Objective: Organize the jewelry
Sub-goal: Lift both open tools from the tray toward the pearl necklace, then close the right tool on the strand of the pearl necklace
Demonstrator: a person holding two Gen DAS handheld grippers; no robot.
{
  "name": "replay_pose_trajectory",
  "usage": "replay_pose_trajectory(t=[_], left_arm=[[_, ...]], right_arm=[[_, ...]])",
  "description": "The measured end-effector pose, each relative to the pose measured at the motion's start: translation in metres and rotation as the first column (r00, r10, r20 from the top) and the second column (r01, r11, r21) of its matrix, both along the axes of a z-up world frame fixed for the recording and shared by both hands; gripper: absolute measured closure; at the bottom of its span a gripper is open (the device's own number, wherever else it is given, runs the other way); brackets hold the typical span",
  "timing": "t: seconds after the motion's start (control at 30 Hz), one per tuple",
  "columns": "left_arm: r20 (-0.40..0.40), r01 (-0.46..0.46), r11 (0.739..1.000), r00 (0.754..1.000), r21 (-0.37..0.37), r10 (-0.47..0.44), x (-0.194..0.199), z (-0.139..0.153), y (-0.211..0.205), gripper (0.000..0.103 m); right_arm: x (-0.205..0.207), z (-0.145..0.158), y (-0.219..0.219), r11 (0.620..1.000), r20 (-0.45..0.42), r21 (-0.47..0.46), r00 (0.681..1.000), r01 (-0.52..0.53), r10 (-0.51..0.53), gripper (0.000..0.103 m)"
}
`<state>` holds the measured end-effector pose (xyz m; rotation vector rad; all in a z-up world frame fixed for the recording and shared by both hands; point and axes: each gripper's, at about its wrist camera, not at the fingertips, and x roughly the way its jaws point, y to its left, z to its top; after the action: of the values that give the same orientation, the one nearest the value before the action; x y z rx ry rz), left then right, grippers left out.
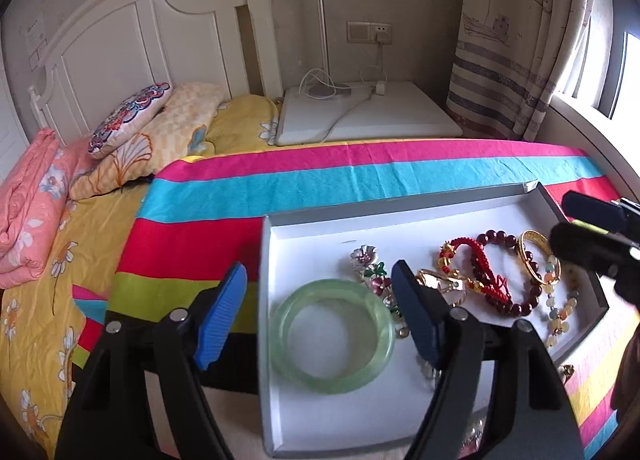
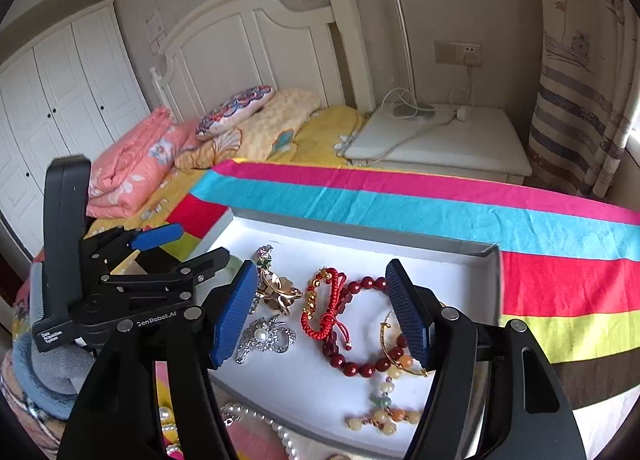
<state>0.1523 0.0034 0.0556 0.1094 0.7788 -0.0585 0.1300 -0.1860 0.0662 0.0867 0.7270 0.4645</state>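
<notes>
A shallow white tray (image 1: 280, 400) with grey walls lies on a striped cloth and shows in the right wrist view too (image 2: 494, 284). In it lie a green jade bangle (image 1: 334, 336), a flower brooch (image 1: 366, 262), a red cord bracelet (image 1: 478, 264) (image 2: 320, 312), a dark red bead bracelet (image 1: 520, 304) (image 2: 360, 364), a gold bangle (image 1: 536, 260), a pale bead string (image 2: 384, 408), a gold flower brooch (image 2: 280, 292) and a silver pearl brooch (image 2: 266, 336). My left gripper (image 1: 320, 318) is open over the jade bangle. My right gripper (image 2: 324, 314) is open above the red bracelets.
A pearl necklace (image 2: 256, 420) lies outside the tray's near edge. Behind the striped cloth (image 1: 360, 179) are a bed with pillows (image 1: 128, 119), a folded pink quilt (image 1: 28, 211), a white nightstand (image 1: 380, 111) with a lamp, and a curtain (image 1: 520, 59).
</notes>
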Motion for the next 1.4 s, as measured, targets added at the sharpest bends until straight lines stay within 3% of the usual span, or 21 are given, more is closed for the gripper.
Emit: replay_pose_trajectory(t=[0.23, 0.37, 0.6, 0.73, 0.87, 1.07, 1.2, 1.3, 1.4], left_arm=[[0.016, -0.028, 1.000, 0.999, -0.013, 0.028, -0.057, 0.007, 0.016, 0.009], [-0.007, -0.048, 0.998, 0.999, -0.045, 0.048, -0.107, -0.010, 0.036, 0.008], [-0.066, -0.094, 0.989, 0.994, -0.116, 0.087, -0.174, -0.040, 0.073, 0.008], [-0.043, -0.088, 0.985, 0.996, -0.146, 0.083, -0.204, -0.043, 0.074, 0.008], [0.008, -0.074, 0.985, 0.997, -0.155, 0.076, -0.214, -0.040, 0.070, 0.007], [-0.061, -0.122, 0.963, 0.992, -0.241, 0.111, -0.201, -0.045, 0.084, 0.007], [-0.028, -0.101, 0.963, 0.995, -0.252, 0.097, -0.205, -0.042, 0.084, 0.007], [-0.023, -0.091, 0.962, 0.996, -0.259, 0.088, -0.205, -0.041, 0.083, 0.007], [-0.021, -0.084, 0.957, 0.996, -0.277, 0.081, -0.206, -0.041, 0.085, 0.007]], right_arm=[[-0.046, 0.009, -0.026, 1.000, 0.038, 0.005, 0.999, 0.008, -0.008, 0.034], [-0.092, -0.005, -0.042, 1.000, 0.053, -0.006, 0.999, 0.009, -0.008, 0.025], [-0.157, -0.044, -0.080, 0.995, -0.048, 0.061, 0.996, 0.075, -0.072, 0.022], [-0.172, -0.041, -0.085, 0.996, -0.010, 0.058, 0.997, 0.075, -0.075, 0.020], [-0.171, -0.046, -0.077, 0.998, -0.011, 0.013, 0.998, 0.067, -0.067, 0.020], [-0.168, -0.050, -0.071, 0.998, -0.020, -0.021, 0.998, 0.061, -0.062, 0.020], [-0.168, -0.050, -0.056, 0.992, -0.017, -0.107, 0.998, 0.060, -0.063, 0.035], [-0.165, -0.047, -0.034, 0.992, -0.016, -0.124, 1.000, 0.004, -0.006, 0.048], [-0.155, -0.038, 0.000, 0.976, 0.017, -0.211, 0.998, -0.058, 0.063, 0.056]])
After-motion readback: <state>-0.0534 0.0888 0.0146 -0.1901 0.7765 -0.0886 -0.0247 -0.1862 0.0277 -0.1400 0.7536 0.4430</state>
